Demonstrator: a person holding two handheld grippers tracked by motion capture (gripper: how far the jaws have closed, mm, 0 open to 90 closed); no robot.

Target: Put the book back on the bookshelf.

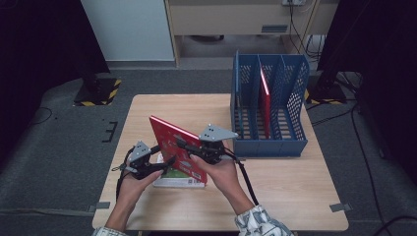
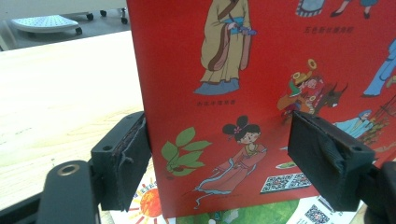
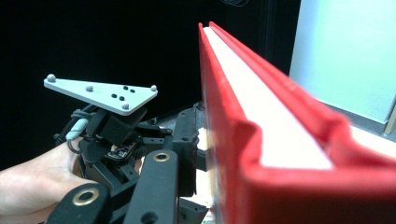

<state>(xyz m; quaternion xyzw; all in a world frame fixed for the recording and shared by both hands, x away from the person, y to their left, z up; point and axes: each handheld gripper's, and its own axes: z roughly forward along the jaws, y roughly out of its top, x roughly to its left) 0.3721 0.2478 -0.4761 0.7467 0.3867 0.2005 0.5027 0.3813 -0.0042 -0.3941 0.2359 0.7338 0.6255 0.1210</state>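
While tilted above the table, red book (image 1: 173,143) between both hand-held grippers' jaws.

The book (image 1: 176,147) between the fingers has a bright red cover printed with small figures in robes of tan, blue and orange, a sprig of green leaves and a black-and-white code square (its page edges are white). The flat book (image 1: 179,181) beneath the fingers shows green, white and an orange sun. The fingers (image 2: 125,158) are matte black, the gripper plates (image 1: 216,132) pale grey. The rack (image 1: 269,105) beyond the fingers is blue with a perforated pattern, a red book (image 1: 265,101) inside it. The table (image 1: 285,187) is light wood.
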